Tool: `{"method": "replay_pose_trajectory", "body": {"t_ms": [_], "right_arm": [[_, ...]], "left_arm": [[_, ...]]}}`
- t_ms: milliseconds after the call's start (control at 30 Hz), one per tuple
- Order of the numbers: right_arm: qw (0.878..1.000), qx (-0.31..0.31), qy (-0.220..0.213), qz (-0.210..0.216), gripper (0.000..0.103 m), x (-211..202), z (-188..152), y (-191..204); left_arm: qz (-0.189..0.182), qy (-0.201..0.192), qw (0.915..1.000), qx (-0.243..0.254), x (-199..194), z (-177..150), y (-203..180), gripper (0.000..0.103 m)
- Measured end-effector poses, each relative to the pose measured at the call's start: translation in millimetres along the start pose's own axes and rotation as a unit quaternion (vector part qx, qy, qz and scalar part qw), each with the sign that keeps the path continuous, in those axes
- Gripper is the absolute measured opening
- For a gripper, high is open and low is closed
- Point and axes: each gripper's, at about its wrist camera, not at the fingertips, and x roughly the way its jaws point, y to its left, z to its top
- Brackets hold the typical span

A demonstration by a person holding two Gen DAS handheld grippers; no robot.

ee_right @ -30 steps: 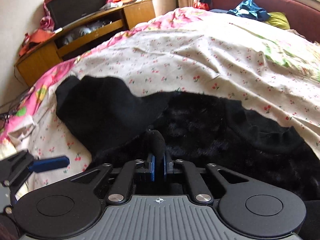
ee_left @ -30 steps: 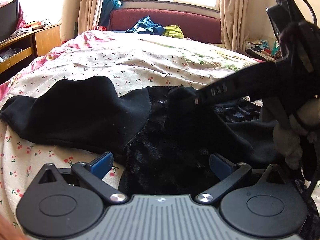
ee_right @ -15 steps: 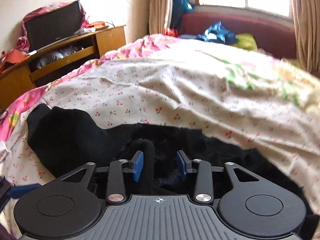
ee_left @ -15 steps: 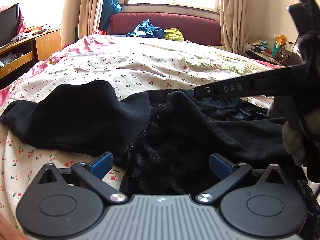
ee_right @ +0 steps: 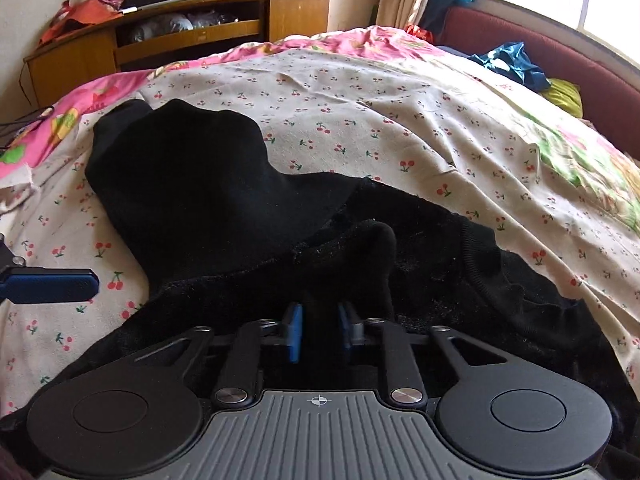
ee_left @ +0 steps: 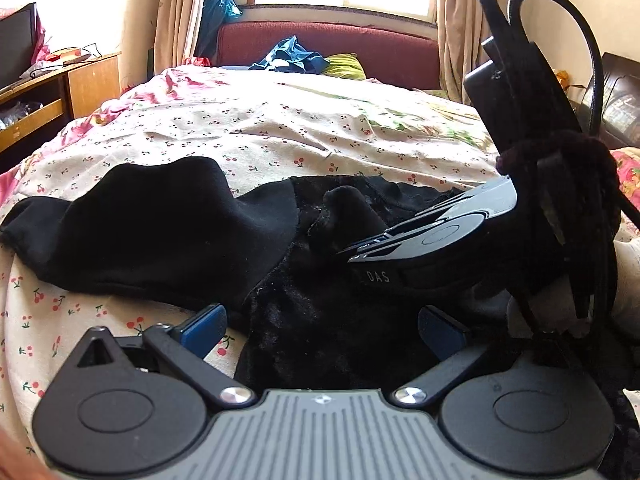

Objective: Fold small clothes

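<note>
Black garment (ee_right: 224, 200) spread across near edge of bed (ee_right: 400, 120), one sleeve reaching toward left edge (fuzzy panel in the middle). Raised fold of its cloth pinched in right gripper (ee_right: 318, 326), pads pressed tight onto it. Left gripper (ee_left: 320, 328) low over garment's near hem, jaws wide, nothing between them. Wooden cabinet (ee_right: 180, 44) beyond bed's left edge.

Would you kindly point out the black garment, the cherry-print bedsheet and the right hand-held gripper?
black garment (ee_right: 188, 184): right wrist view, on its spread sleeve.
cherry-print bedsheet (ee_right: 380, 120): right wrist view, on bare sheet beyond the garment.
right hand-held gripper (ee_right: 319, 330): right wrist view, between its fingertips, shut on black cloth.
</note>
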Motion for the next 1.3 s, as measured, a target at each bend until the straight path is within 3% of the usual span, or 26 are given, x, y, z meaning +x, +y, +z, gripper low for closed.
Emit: {"method": "replay_pose_trajectory", "body": {"t_ms": [300, 433, 533, 567, 633, 767, 833, 967, 1033, 1133, 1167, 1233, 1267, 1300], "right_arm": [[1.0, 0.02, -0.008, 0.02, 0.002, -11, 1, -3], [0.995, 0.028, -0.027, 0.092, 0.002, -31, 2, -2], [0.994, -0.002, 0.002, 0.106, 0.006, -26, 2, 5], [0.994, 0.003, 0.017, 0.112, 0.012, -20, 1, 4], [0.994, 0.02, 0.028, 0.107, 0.013, -16, -2, 0], [0.991, 0.082, -0.028, 0.1, 0.014, -50, -11, -21], [0.988, 0.118, -0.056, 0.081, 0.018, -72, -22, -39], [0.975, 0.204, -0.081, -0.034, 0.018, -101, -64, -95], [0.964, 0.234, -0.064, -0.111, 0.019, -106, -89, -121], [0.94, 0.27, -0.004, -0.21, 0.016, -96, -120, -157], [0.928, 0.307, -0.004, -0.209, 0.008, -99, -134, -172], [0.911, 0.371, -0.032, -0.178, 0.008, -112, -149, -190], [0.906, 0.379, -0.039, -0.185, 0.011, -118, -151, -193], [0.906, 0.373, -0.047, -0.193, 0.022, -124, -152, -192]], "left_arm": [[-0.006, -0.006, 0.9999, -0.006, -3, 0, 2, 0.103], [-0.01, -0.007, 0.9999, 0.003, -4, -1, -1, 0.103], [-0.007, -0.008, 0.9997, 0.021, -4, -2, -7, 0.103], [-0.007, -0.007, 0.9996, 0.025, -4, -2, -8, 0.103], [-0.007, -0.003, 0.9997, 0.025, -2, -2, -8, 0.103], [-0.005, -0.011, 0.9998, 0.018, 1, 0, -8, 0.103], [-0.004, -0.017, 0.9997, 0.018, 4, 3, -12, 0.103], [-0.01, -0.04, 0.9985, 0.035, 10, 16, -30, 0.103], [-0.005, -0.051, 0.9975, 0.048, 20, 23, -39, 0.103], [0.017, -0.01, 0.9983, 0.056, 50, 23, -45, 0.103], [0.028, 0.005, 0.9979, 0.059, 58, 19, -44, 0.103], [0.046, 0.019, 0.9966, 0.066, 67, 11, -41, 0.103], [0.05, 0.02, 0.9963, 0.067, 68, 10, -39, 0.103], [0.047, 0.018, 0.9966, 0.064, 67, 9, -39, 0.103]]}}
